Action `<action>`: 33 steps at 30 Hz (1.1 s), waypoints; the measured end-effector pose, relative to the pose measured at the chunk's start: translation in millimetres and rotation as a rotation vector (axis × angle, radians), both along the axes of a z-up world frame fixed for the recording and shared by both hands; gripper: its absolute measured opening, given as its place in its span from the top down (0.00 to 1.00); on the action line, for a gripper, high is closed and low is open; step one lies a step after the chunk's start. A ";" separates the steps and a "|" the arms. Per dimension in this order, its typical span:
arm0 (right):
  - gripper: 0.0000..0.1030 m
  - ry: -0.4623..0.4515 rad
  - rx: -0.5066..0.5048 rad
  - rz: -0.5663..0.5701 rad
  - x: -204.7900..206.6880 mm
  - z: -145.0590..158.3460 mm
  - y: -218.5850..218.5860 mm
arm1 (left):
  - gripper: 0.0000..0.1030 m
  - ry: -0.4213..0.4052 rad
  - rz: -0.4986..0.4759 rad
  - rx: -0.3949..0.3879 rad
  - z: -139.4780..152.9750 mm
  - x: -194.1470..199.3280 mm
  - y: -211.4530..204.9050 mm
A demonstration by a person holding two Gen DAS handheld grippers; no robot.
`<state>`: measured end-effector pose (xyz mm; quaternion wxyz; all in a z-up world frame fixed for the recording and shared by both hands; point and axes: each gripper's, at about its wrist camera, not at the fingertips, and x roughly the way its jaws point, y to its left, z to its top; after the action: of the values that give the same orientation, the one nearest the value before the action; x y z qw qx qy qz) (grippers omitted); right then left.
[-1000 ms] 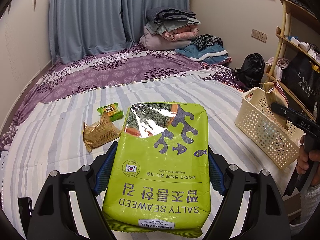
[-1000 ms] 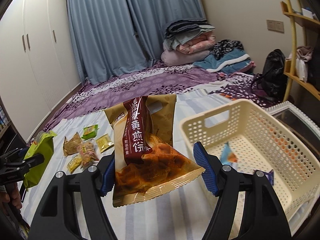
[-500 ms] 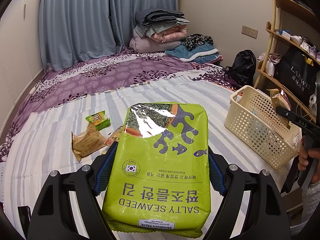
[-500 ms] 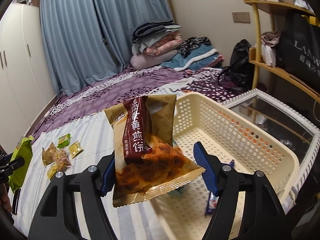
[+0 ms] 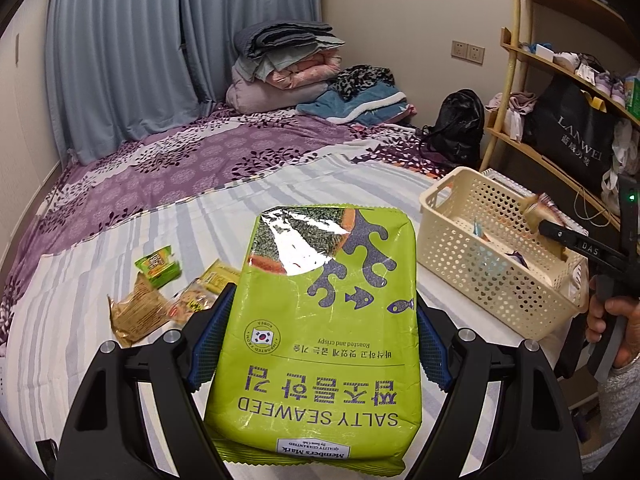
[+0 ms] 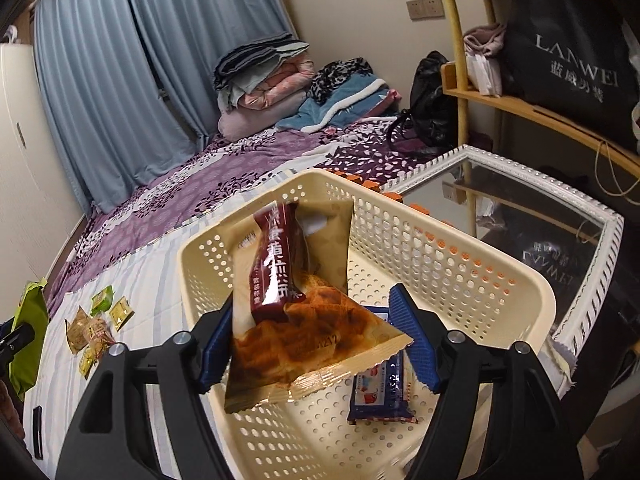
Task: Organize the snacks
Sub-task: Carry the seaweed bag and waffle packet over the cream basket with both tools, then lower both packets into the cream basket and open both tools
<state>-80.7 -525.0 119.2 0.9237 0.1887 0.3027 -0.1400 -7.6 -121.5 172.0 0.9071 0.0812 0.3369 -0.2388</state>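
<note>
Seaweed bag (image 5: pixel 320 328): covers the inner faces of my left fingers (image 5: pixel 210 338); contact not visible. Bottom seal runs close to the picture's lower edge.
Pastry packet (image 6: pixel 298 312): hides most of my right fingers' (image 6: pixel 412 344) pads; the top of its print is blurred.
Blue packet (image 6: pixel 380 394) in basket (image 6: pixel 472 268): upper part hidden behind my right fingers, print too small to read.
Small snacks (image 5: pixel 156 296) on bed (image 5: pixel 80 280): partly hidden behind my left fingers; labels unreadable.
Basket contents, left view: seen only through perforations, unidentifiable.

We see blue curtains (image 5: pixel 120 52), folded blankets (image 5: pixel 284 60) stacked on purple bedspread (image 5: pixel 192 160), black backpack (image 5: pixel 456 124) near wooden shelf (image 6: pixel 540 112), white-framed mirror (image 6: pixel 600 240) beside bed.
</note>
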 end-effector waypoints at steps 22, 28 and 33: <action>0.17 -0.053 -0.013 -0.016 -11.6 -0.2 -8.0 | 0.21 -0.020 -0.235 -0.004 16.7 14.0 -126.1; 0.17 -0.057 -0.014 -0.029 -16.2 -0.4 -10.4 | 0.21 0.032 -0.315 -0.032 10.2 25.9 -175.3; 0.17 -0.051 -0.017 -0.039 -19.4 -3.1 -12.7 | 0.21 0.063 -0.353 -0.048 3.1 35.0 -205.7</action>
<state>-100.1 -537.7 116.1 0.9296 0.1904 0.2744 -0.1557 27.4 -327.3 175.2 0.8418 0.1099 0.3397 -0.4049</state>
